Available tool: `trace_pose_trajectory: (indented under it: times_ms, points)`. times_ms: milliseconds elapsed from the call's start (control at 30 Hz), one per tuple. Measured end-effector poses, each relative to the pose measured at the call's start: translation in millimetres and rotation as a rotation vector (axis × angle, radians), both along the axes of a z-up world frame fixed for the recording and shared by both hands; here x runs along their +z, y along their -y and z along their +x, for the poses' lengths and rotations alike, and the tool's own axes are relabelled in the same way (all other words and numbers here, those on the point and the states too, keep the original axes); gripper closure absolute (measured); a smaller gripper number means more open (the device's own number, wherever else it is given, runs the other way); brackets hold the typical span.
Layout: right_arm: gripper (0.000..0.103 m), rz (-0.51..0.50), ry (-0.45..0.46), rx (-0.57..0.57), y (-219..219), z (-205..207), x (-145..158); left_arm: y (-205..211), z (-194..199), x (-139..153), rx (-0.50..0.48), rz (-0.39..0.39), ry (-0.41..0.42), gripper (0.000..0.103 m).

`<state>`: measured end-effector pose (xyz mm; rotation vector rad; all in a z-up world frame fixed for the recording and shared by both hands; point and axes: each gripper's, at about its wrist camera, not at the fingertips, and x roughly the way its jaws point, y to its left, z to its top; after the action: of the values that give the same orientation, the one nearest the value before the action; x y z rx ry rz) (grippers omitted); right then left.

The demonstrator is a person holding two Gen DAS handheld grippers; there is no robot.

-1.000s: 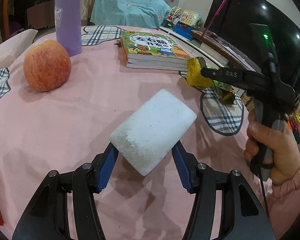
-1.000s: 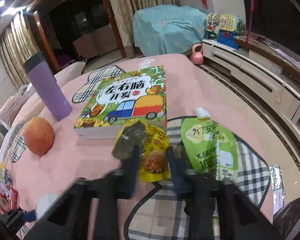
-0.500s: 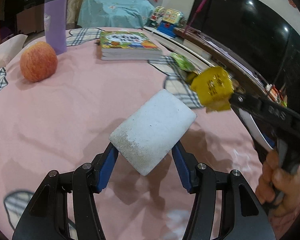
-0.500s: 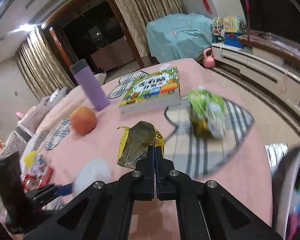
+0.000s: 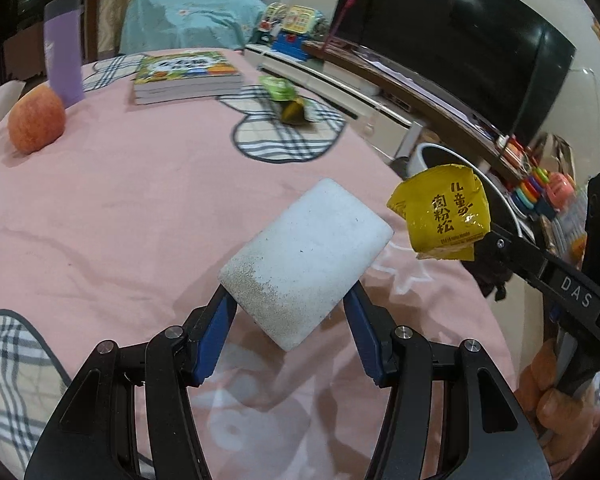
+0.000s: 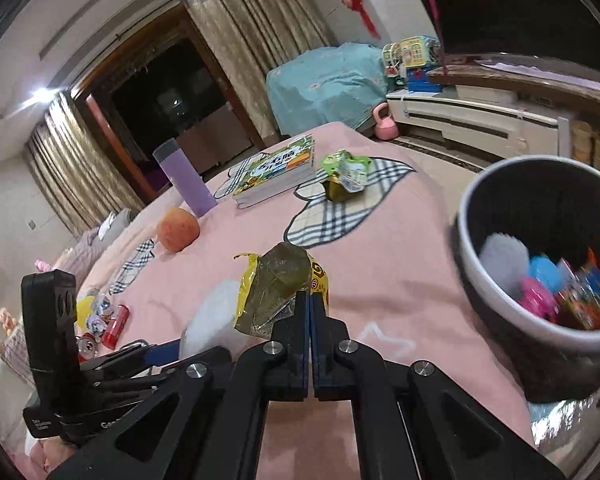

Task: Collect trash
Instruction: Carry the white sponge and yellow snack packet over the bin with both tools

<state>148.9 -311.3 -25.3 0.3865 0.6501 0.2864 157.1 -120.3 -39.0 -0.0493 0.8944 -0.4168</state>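
Note:
My right gripper (image 6: 310, 300) is shut on a yellow snack wrapper (image 6: 278, 292) and holds it in the air above the pink table's right edge; the wrapper also shows in the left wrist view (image 5: 444, 214). A trash bin (image 6: 476, 276) with white rim and several colourful wrappers inside stands just right of it. My left gripper (image 5: 292, 312) is shut on a white sponge block (image 5: 306, 260) above the table. A green pouch (image 6: 346, 168) and a dark yellow wrapper (image 6: 336, 190) lie on the far plaid patch.
A stack of picture books (image 5: 184, 78), a purple bottle (image 5: 62, 50) and an apple (image 5: 36, 118) stand at the far side of the pink tablecloth (image 5: 120, 200). Crushed cans and wrappers (image 6: 100, 320) lie at the left. A TV (image 5: 460, 40) and low cabinet are to the right.
My right gripper has carried the yellow wrapper away from the plaid patch, rightward to beside the trash bin. The left gripper keeps holding the sponge block and has swung to the right.

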Motion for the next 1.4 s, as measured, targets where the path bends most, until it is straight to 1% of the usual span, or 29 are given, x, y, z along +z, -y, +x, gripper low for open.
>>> trace_pose_trajectory:
  times_ms: [133, 533, 733, 1033, 1400]
  points:
    - [0.103, 0.01, 0.013, -0.022, 13, -16, 1, 16, -11, 4, -0.031, 0.01, 0.014, 0.047]
    - [0.103, 0.033, 0.042, -0.075, 41, -50, 1, 52, -26, 7, -0.097, 0.035, 0.029, 0.047]
    - [0.103, 0.037, 0.057, -0.097, 54, -59, 5, 67, -28, 10, -0.125, 0.043, 0.04, 0.047]
    - [0.103, 0.039, 0.09, -0.163, 83, -73, 14, 94, -27, 18, -0.179, 0.059, 0.066, 0.047]
    - [0.103, 0.035, 0.098, -0.223, 116, -74, 18, 129, -19, 27, -0.233, 0.07, 0.093, 0.047]
